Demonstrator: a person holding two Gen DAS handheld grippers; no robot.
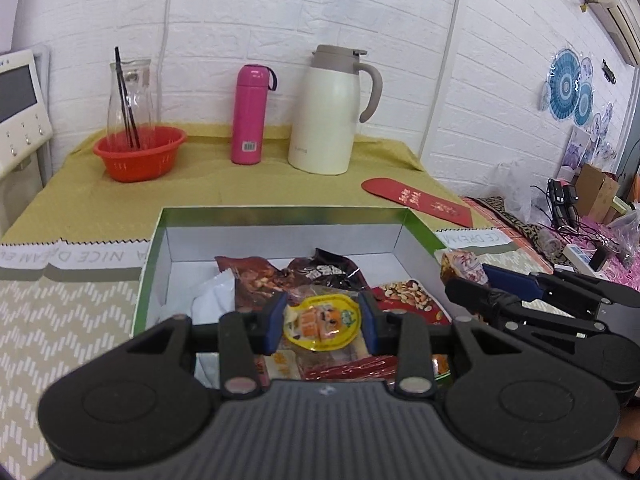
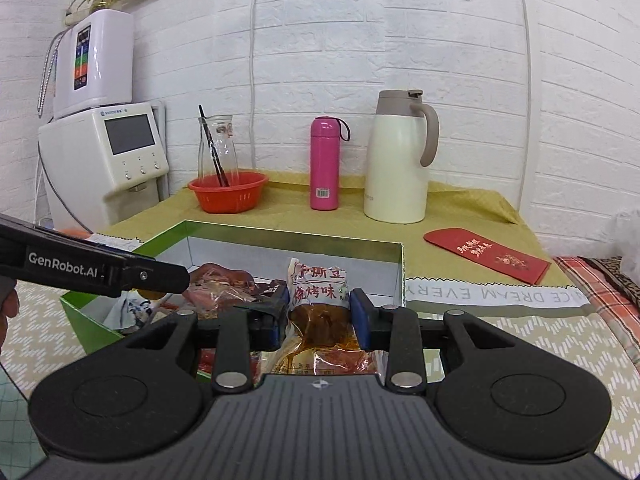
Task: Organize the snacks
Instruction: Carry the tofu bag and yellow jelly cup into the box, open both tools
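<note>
Presently: two snacks gripped over the box (image 1: 280,216).
The yellow pack (image 1: 324,322) sits pinched in the left gripper (image 1: 323,322); the brown pouch (image 2: 320,308) stands clamped in the right gripper (image 2: 320,312), jaws part-closed. Other packets (image 1: 256,280) lie inside the box, short of the flask (image 1: 251,114) and jug (image 1: 332,112).

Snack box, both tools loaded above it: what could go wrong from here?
1. The left tool pinches the yellow jelly cup only by its rim; it could slip and drop back into the snack box.
2. The right tool grips the soft brown snack pack mid-body; the loose ends may sag or snag the box wall.
3. Both tools sit close together; they could collide.
</note>
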